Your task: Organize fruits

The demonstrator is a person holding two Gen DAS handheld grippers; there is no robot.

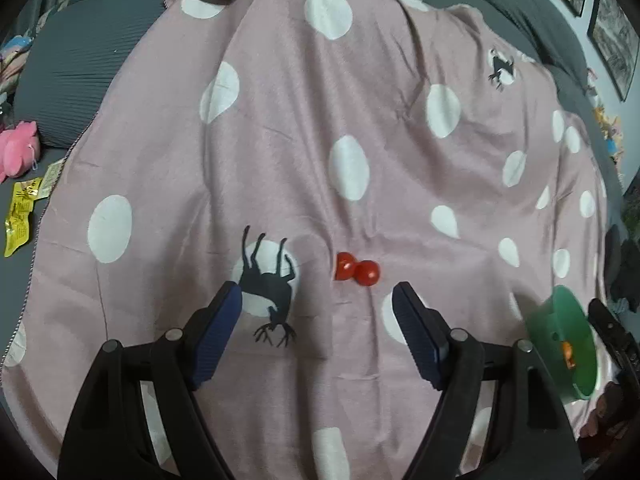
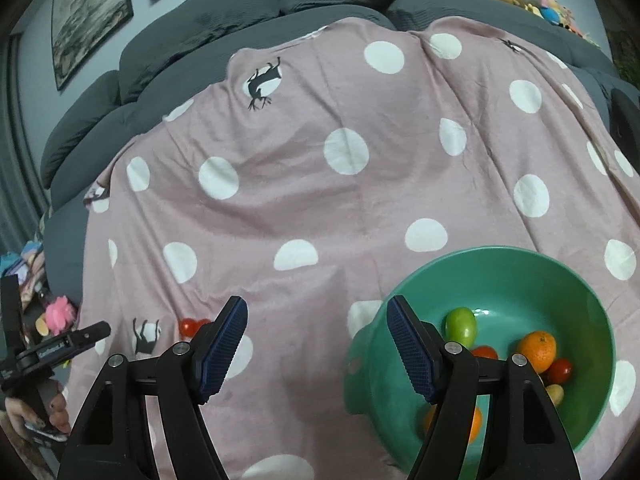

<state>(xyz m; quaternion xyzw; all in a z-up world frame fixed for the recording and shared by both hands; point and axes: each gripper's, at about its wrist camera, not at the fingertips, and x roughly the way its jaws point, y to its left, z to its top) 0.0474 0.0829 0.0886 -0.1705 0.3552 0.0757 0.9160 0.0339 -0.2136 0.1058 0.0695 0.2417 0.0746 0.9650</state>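
Two small red tomatoes [image 1: 357, 270] lie touching on the pink polka-dot blanket [image 1: 280, 160], just ahead of my open, empty left gripper [image 1: 317, 300]. They also show in the right wrist view [image 2: 194, 326], partly hidden by my left finger. A green bowl [image 2: 592, 320] sits at the right and holds a green fruit [image 2: 461, 325], an orange [image 2: 538, 350], a red tomato [image 2: 560, 371] and other fruit partly hidden. My right gripper [image 2: 317, 314] is open and empty, its right finger over the bowl's near-left rim. The bowl also shows in the left wrist view [image 1: 560, 344].
The blanket covers a grey sofa [image 2: 200, 32]. A pink plush toy [image 1: 16, 148] and yellow packets [image 1: 20, 216] lie off the blanket's left edge. Framed pictures [image 2: 92, 16] hang on the wall. The left gripper and the hand holding it show in the right wrist view [image 2: 48, 356].
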